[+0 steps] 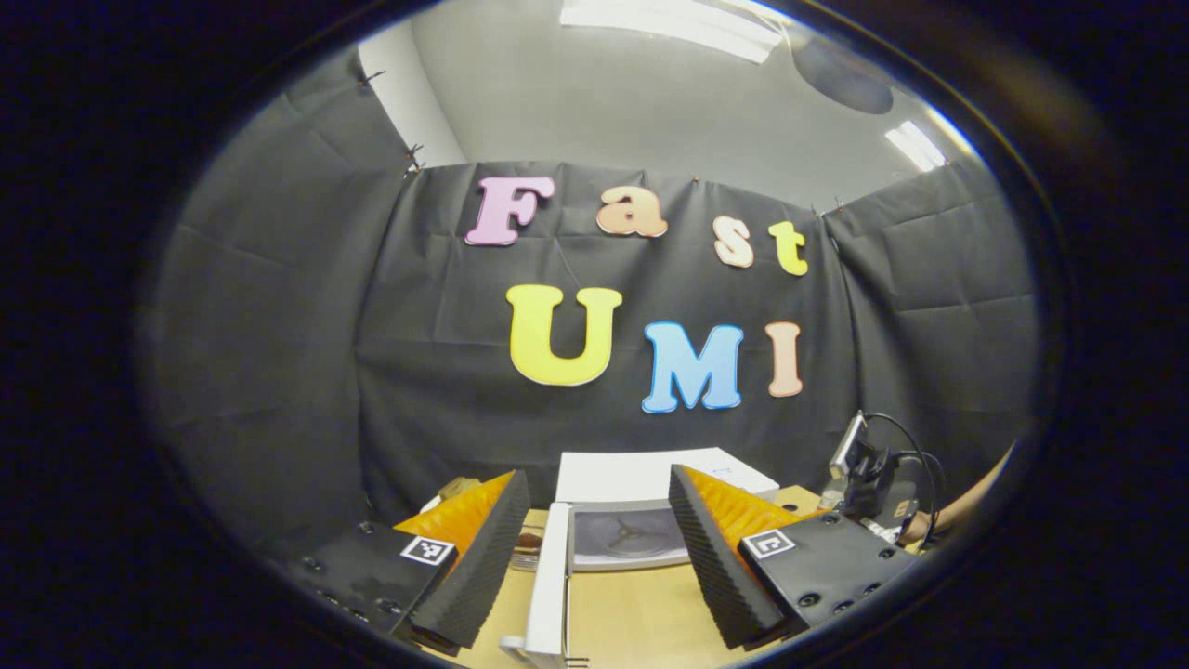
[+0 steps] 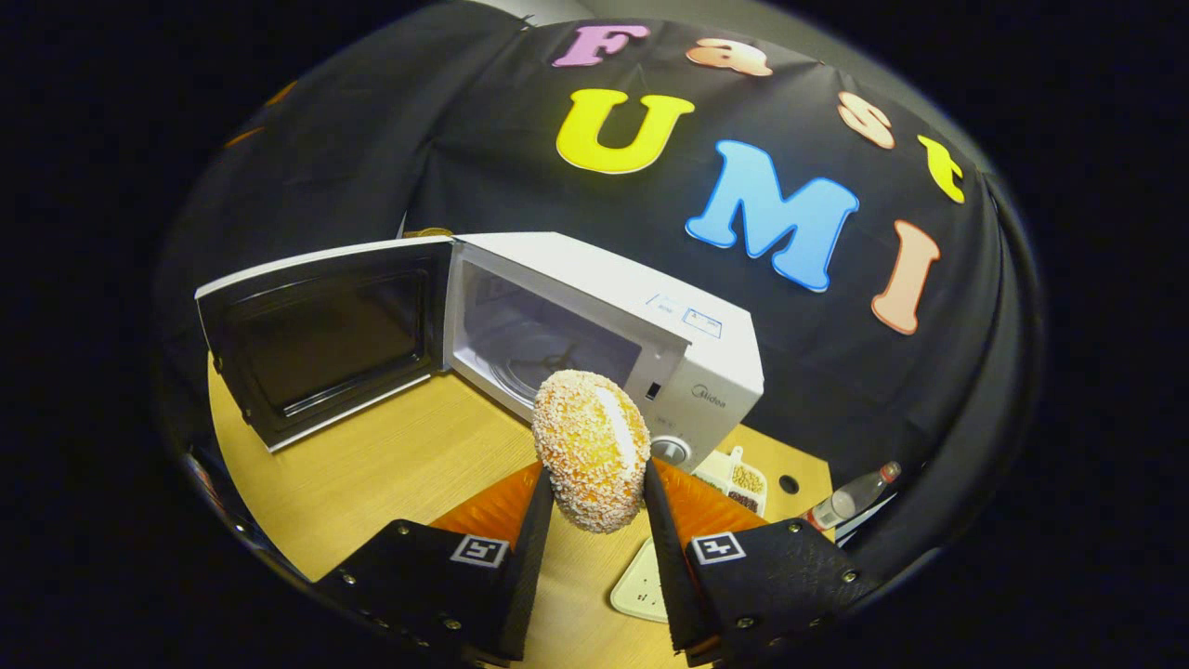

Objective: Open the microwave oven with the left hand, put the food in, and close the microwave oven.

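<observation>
Here, right tool (image 2: 594,520) grips bun (image 2: 592,448); microwave (image 2: 594,325) open.

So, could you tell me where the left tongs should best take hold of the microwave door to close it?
Probably the door's free outer edge, farthest from the hinge beside the microwave cavity. It stands swung wide open, so the left tongs should come from outside its front face and push it shut.

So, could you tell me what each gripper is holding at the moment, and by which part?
The right gripper pinches the sesame bun by its lower sides. The left gripper is open, holding nothing.
</observation>
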The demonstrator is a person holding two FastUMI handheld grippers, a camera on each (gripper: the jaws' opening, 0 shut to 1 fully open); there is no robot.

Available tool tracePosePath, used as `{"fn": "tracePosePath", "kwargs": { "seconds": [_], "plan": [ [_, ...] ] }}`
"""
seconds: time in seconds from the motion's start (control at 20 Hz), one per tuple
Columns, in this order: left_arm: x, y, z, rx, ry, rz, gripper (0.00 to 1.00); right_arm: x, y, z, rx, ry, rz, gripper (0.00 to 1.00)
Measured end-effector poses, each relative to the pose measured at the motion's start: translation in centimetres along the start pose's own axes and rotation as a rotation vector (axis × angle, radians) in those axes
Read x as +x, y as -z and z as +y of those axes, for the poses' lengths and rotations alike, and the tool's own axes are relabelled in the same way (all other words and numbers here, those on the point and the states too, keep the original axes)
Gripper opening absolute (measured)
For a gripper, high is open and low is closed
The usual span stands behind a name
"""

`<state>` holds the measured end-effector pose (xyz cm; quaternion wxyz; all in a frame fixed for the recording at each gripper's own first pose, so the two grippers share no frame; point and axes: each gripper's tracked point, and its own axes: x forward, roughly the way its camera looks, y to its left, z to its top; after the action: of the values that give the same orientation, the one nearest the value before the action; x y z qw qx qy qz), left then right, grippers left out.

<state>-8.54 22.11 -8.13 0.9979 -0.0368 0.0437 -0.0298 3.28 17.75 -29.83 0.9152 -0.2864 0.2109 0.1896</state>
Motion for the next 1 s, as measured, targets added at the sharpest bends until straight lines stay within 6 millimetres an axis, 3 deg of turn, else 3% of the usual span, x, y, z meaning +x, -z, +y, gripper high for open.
{"fn": "tracePosePath", "kwargs": {
  "seconds": [0.15,0.35,0.55,0.9,1.0],
  "plan": [
    [0.2,-0.1,-0.3,0.017,0.0,0.012,0.98,1.8,-1.3,0.7,-0.134,0.033,-0.026,0.6],
    [-0.2,1.5,0.1,0.009,-0.011,0.056,0.97,4.8,-1.9,1.3,-0.374,0.085,-0.028,0.57],
    [-1.3,2.4,0.7,-0.022,-0.021,0.071,0.98,8.5,-2.1,2.1,-0.565,0.116,-0.048,0.57],
    [-2.8,3.8,3.3,-0.031,-0.092,0.137,0.97,15.9,-3.6,2.9,-0.749,0.181,-0.096,0.57],
    [-2.9,4.5,3.6,-0.021,-0.101,0.164,0.93,18.2,-3.8,2.7,-0.793,0.199,-0.097,0.57]
  ]
}}
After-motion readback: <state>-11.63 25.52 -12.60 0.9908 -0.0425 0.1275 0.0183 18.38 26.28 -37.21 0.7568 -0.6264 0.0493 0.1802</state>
